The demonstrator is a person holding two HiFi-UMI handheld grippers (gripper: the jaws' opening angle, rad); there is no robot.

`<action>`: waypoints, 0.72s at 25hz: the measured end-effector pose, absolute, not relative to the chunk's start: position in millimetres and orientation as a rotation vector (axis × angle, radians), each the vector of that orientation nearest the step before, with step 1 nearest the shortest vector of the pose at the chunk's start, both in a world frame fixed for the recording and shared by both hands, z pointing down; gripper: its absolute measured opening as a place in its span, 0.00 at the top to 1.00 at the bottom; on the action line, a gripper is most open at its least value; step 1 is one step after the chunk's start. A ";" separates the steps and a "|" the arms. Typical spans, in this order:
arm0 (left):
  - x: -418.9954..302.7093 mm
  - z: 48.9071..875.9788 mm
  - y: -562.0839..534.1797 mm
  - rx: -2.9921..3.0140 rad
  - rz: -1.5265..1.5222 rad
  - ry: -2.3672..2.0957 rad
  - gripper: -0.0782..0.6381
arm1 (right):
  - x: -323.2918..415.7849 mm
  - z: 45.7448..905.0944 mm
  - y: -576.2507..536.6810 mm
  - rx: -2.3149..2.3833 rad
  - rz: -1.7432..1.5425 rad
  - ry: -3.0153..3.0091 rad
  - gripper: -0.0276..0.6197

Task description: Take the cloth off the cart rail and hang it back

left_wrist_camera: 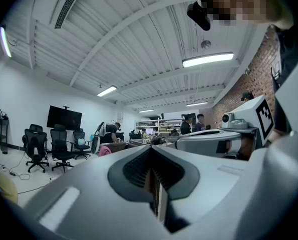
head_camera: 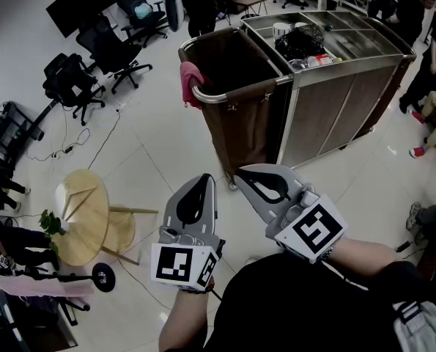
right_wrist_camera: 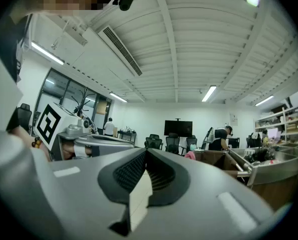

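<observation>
A pink cloth [head_camera: 190, 83] hangs over the metal rail [head_camera: 225, 94] of the brown bag on the housekeeping cart [head_camera: 327, 86], at the rail's left corner. Both grippers are held low in front of the person, well short of the cart. My left gripper [head_camera: 205, 177] is shut with nothing in it, and my right gripper [head_camera: 239, 173] beside it is shut and empty too. The left gripper view shows its closed jaws [left_wrist_camera: 151, 149] with the cloth [left_wrist_camera: 104, 150] small and far off. In the right gripper view the cloth [right_wrist_camera: 190, 155] sits beyond the closed jaws [right_wrist_camera: 146, 151].
A round wooden side table [head_camera: 82, 215] stands on the floor at the left. Black office chairs [head_camera: 75, 83] and floor cables [head_camera: 78, 141] lie further left. People stand behind and to the right of the cart [head_camera: 199, 2]. The cart top holds a black bag [head_camera: 300, 41].
</observation>
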State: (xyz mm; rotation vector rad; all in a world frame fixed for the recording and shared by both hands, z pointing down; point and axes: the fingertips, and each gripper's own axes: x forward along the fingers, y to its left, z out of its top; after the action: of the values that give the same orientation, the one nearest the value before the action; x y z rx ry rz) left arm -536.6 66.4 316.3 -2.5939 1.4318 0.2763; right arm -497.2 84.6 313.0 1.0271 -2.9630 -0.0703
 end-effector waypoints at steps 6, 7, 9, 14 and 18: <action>-536.3 319.6 53.8 -2.592 0.282 1.453 0.89 | -494.7 310.2 70.1 1.014 -0.088 -2.956 0.95; -535.0 320.4 49.9 -2.592 0.281 1.456 0.89 | -493.2 309.9 66.1 1.012 -0.089 -2.955 0.95; -530.7 321.7 39.9 -2.593 0.276 1.461 0.89 | -488.9 309.9 55.1 1.009 -0.089 -2.957 0.95; -523.5 325.6 8.8 -2.573 0.250 1.505 0.89 | -480.0 311.1 21.2 0.964 -0.070 -2.978 0.94; -516.8 324.1 -21.0 -2.541 0.235 1.545 0.89 | -473.0 307.6 -12.0 0.898 -0.156 -3.019 0.92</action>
State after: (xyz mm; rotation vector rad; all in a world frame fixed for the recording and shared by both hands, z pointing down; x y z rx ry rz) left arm -516.8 -21.0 324.1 -2.5411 1.5447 0.2349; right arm -473.0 -12.0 307.6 0.8983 -3.0192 -0.1558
